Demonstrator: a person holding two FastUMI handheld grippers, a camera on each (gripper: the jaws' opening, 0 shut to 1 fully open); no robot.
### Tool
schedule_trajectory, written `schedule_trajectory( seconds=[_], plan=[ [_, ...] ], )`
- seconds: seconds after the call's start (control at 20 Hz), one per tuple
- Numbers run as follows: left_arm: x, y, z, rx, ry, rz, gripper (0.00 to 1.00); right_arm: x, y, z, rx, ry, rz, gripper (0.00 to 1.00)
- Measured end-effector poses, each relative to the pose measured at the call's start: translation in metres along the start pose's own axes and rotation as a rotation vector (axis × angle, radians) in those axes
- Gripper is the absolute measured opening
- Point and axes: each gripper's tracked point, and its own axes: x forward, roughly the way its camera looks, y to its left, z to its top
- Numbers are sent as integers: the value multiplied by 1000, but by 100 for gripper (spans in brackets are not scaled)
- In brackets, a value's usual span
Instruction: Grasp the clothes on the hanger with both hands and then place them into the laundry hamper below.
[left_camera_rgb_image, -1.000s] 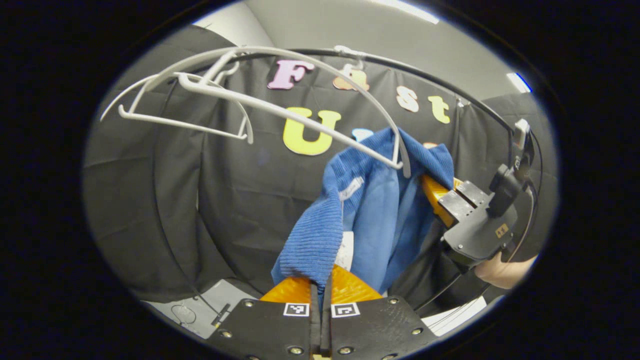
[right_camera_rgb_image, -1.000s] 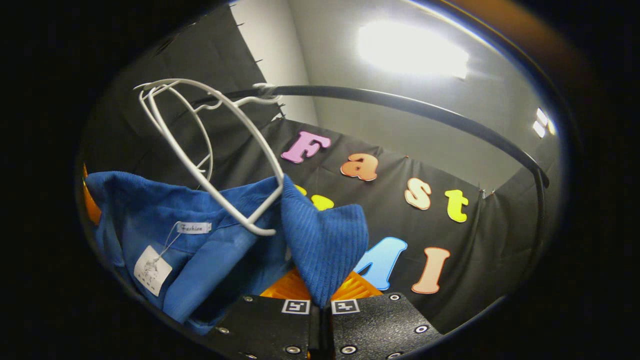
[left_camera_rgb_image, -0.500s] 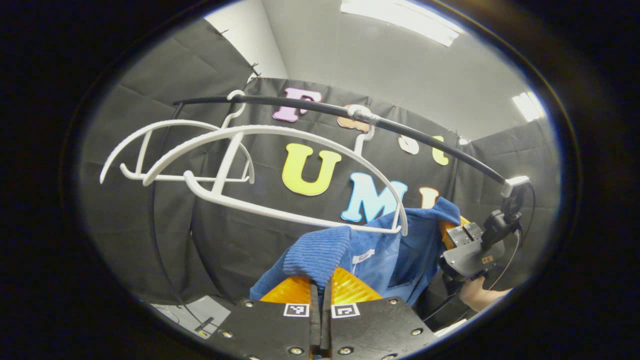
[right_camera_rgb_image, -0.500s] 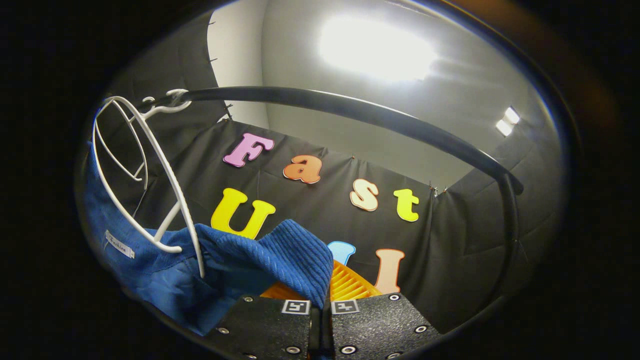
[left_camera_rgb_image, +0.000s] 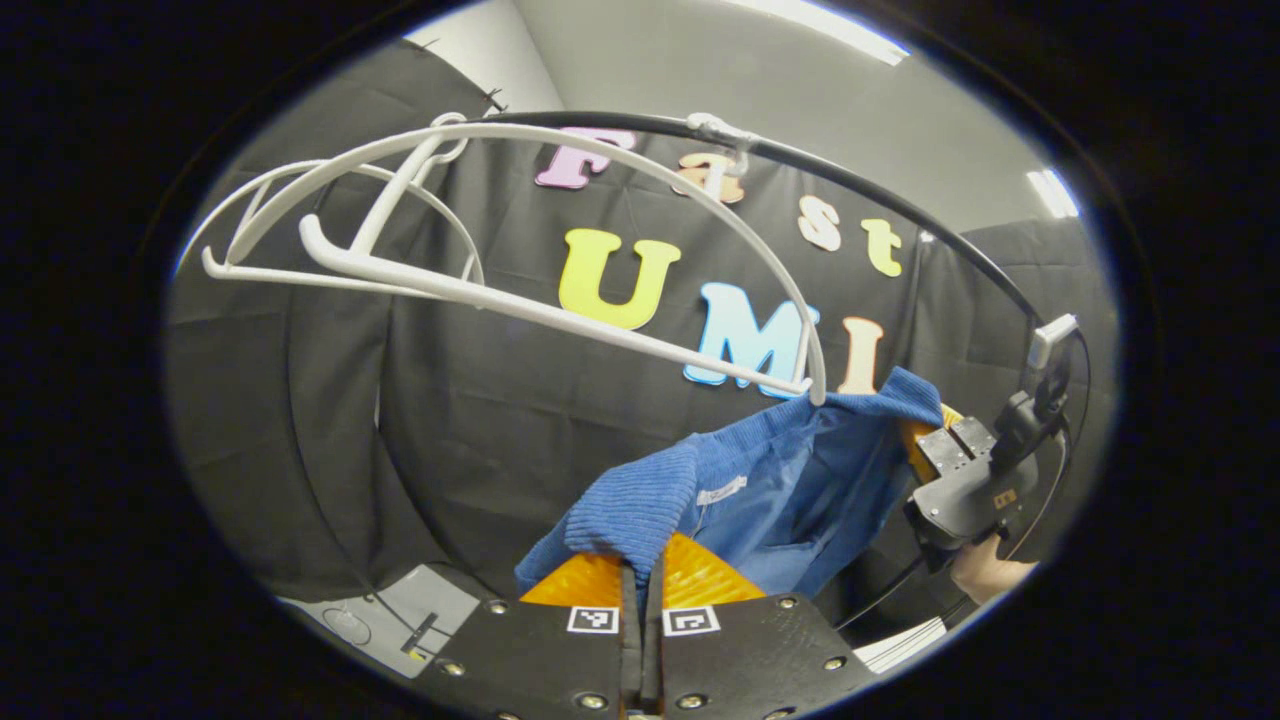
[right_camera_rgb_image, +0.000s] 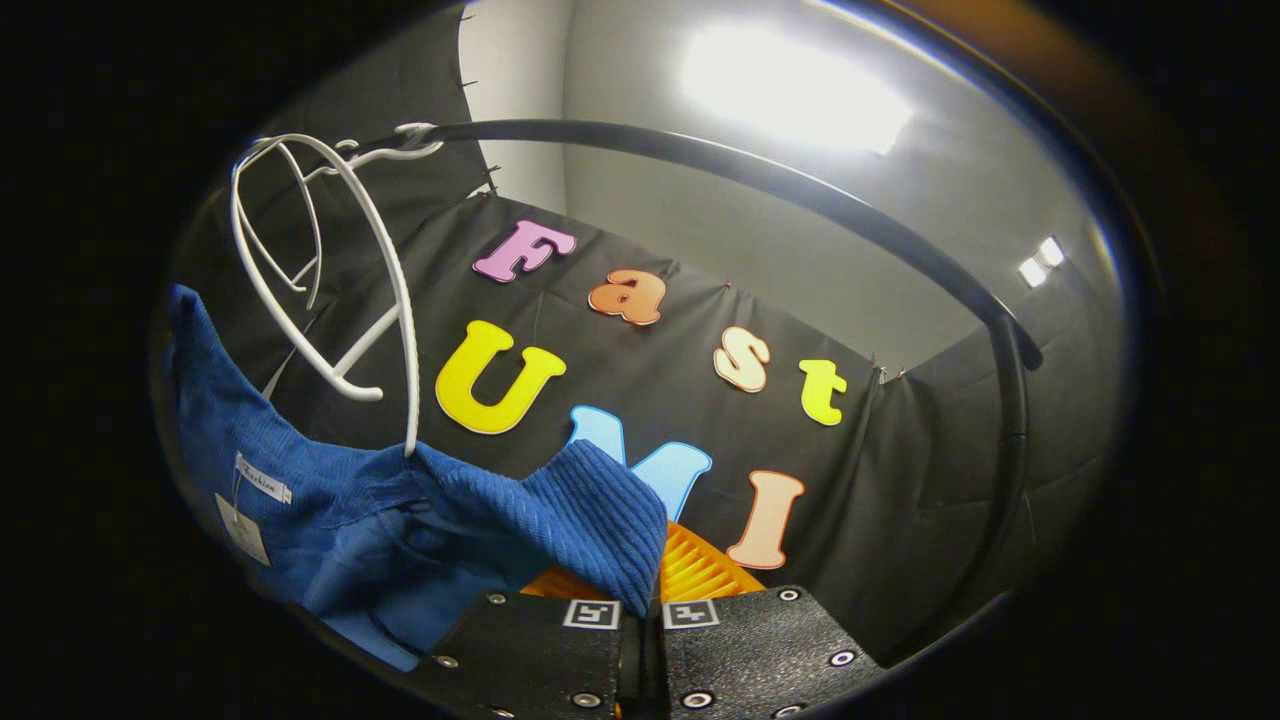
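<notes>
A blue ribbed garment (left_camera_rgb_image: 780, 490) hangs stretched between both grippers, below the white hanger (left_camera_rgb_image: 560, 230). My left gripper (left_camera_rgb_image: 640, 575) is shut on one blue shoulder fold at the bottom of the left gripper view. Farther right in that view, the right gripper (left_camera_rgb_image: 925, 440), held by a hand (left_camera_rgb_image: 985, 578), clamps the other shoulder. In the right gripper view my right gripper (right_camera_rgb_image: 640, 585) is shut on a blue ribbed fold (right_camera_rgb_image: 590, 515), and the garment (right_camera_rgb_image: 330, 520) trails off to the left. The white hanger (right_camera_rgb_image: 350, 290) is bare, its tip just touching the cloth's top edge.
A black rail (left_camera_rgb_image: 880, 190) carries two white hangers; the second hanger (left_camera_rgb_image: 260, 215) hangs farther left. The rail (right_camera_rgb_image: 800, 190) bends down at the right in the right gripper view. A grey floor patch (left_camera_rgb_image: 400, 620) with a cable lies below left.
The garment has come down off the hanger's end and now hangs just under it, held by both grippers. The hanger has swung back up toward the rail.
</notes>
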Motion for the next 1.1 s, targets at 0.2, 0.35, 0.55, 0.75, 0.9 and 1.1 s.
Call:
schedule_trajectory(
  seconds=[0.2, 0.35, 0.55, 0.75, 0.9, 1.1],
  plan=[
    [-17, 2, 6, 20, -17, -1, 2, -21, -2, 1, 1, 33, 20, 2],
    [-45, 8, 12, 15, -29, -14, 0, -47, 0, 13, 23, 78, 37, 1],
    [-90, 17, 22, 17, -36, -71, 1, -91, -4, 41, 49, 143, -3, 2],
    [-135, 39, 37, 42, -35, -134, 1, -139, 1, 73, 93, 220, -45, 1],
    [-162, 55, 43, 25, -47, -180, 1, -175, 10, 99, 141, 261, -66, 2],
    [-187, 70, 40, 70, -36, -223, 1, -213, 25, 121, 247, 324, -82, 2]
  ],
)
